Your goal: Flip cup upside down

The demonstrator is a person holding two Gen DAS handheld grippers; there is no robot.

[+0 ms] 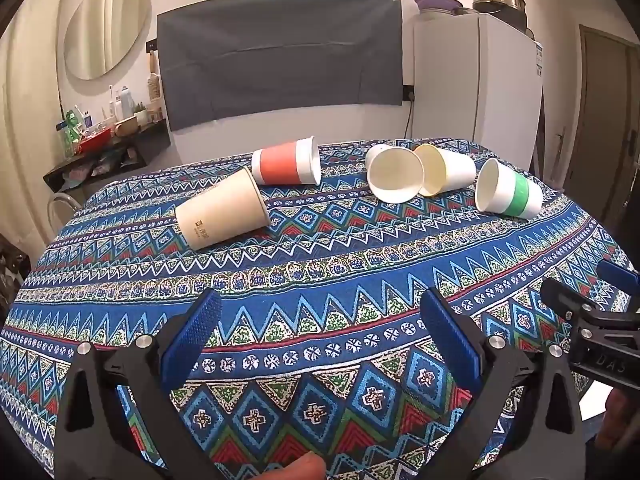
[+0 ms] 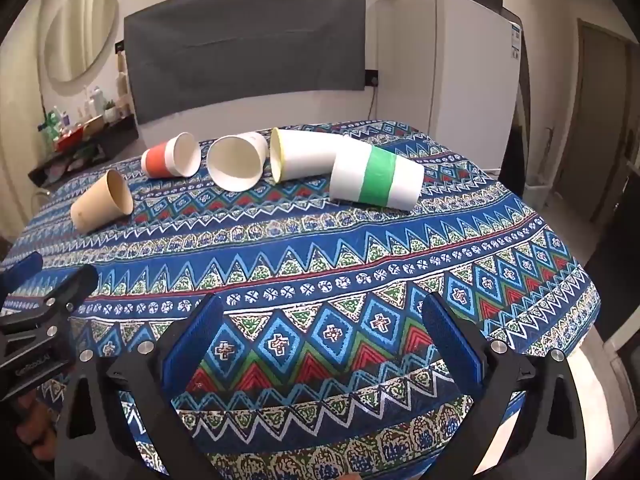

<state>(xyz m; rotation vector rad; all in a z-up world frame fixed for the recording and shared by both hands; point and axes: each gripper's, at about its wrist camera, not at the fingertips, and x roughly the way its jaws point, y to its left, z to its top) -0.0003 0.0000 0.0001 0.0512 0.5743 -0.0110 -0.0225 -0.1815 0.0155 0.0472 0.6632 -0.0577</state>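
Nothing is getting flipped yet: five cups are lying on their sides well ahead of both tongs. The left tongs (image 1: pixel 320 320) and right tongs (image 2: pixel 324 324) are gaping wide, holding nothing. The tan cup (image 1: pixel 222 208) is lying nearest the left tongs, the green-banded cup (image 2: pixel 376 182) nearest the right (all five await turning). A patterned cloth is covering the surface (image 1: pixel 320 272); a fridge (image 1: pixel 476 84) is standing beyond.

Warm indoor light fills both my views; the oval wall mirror (image 1: pixel 106 26) glares at eleven o'clock. Fisheye bends edges, corners vignette black, focus slightly soft.
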